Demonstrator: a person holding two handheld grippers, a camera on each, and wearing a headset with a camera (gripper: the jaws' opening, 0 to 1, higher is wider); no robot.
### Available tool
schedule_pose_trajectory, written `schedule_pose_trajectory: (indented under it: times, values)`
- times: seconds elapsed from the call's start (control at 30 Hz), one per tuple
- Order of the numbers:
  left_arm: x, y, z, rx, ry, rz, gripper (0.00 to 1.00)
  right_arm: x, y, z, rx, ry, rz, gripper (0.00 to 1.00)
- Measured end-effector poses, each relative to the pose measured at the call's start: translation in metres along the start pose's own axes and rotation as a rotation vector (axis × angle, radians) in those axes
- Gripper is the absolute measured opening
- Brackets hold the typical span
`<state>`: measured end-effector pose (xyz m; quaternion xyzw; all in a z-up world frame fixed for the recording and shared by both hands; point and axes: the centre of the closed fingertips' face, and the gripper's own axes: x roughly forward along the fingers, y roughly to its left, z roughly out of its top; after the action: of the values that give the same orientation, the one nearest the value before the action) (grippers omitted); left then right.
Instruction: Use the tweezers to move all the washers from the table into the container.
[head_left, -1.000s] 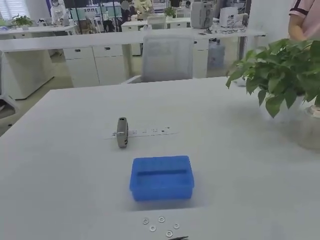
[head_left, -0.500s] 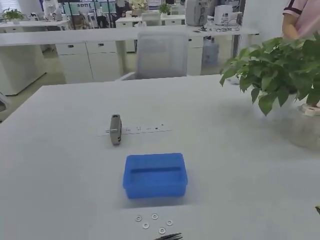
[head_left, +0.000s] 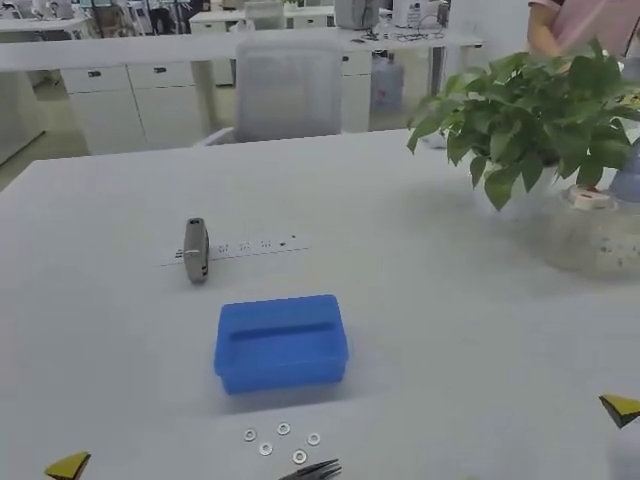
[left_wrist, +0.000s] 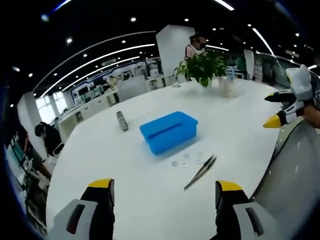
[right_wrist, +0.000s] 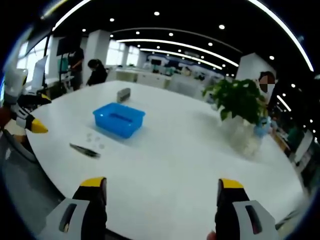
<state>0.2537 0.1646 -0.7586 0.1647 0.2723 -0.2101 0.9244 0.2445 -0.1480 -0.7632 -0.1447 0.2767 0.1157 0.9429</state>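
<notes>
bright, even light comes from rows of ceiling lights (right_wrist: 156, 13) overhead. the white table (head_left: 450, 330) carries only soft, faint shadows, 1 of them just under the blue box (head_left: 280, 345). the head view looks hazy and slightly soft. both gripper views bend strongly toward their edges, and the far room is blurred.

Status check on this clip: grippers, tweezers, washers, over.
Left gripper and right gripper open, empty. Tweezers lying untouched beside washers, near side of blue container. Plant off right, apart.
</notes>
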Motion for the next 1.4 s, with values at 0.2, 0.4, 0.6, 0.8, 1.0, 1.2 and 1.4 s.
schedule_pose_trajectory:
  times: [0.2,0.4,0.6,0.8,1.0,1.2,1.4]
  values:
    - [0.018,-0.008,0.005,0.032,0.043,-0.105,0.76,0.001,0.0,-0.002,0.0,0.016,-0.002,0.9]
    - [0.044,-0.027,-0.019,0.064,0.2,-0.295,0.64,0.002,0.002,-0.003,-0.013,0.031,0.004,0.89]
    - [0.061,-0.034,-0.03,0.148,0.242,-0.364,0.49,0.003,0.003,-0.004,-0.02,0.039,0.002,0.89]
    - [0.071,-0.048,-0.049,0.212,0.355,-0.474,0.49,0.003,0.003,-0.005,-0.026,0.043,-0.001,0.88]
    - [0.079,-0.056,-0.059,0.269,0.391,-0.52,0.43,0.004,0.003,-0.007,-0.035,0.056,-0.001,0.88]
    - [0.086,-0.06,-0.058,0.336,0.382,-0.558,0.33,0.005,0.004,-0.008,-0.036,0.064,0.003,0.89]
    - [0.087,-0.059,-0.057,0.369,0.394,-0.571,0.3,0.005,0.004,-0.007,-0.039,0.06,0.003,0.88]
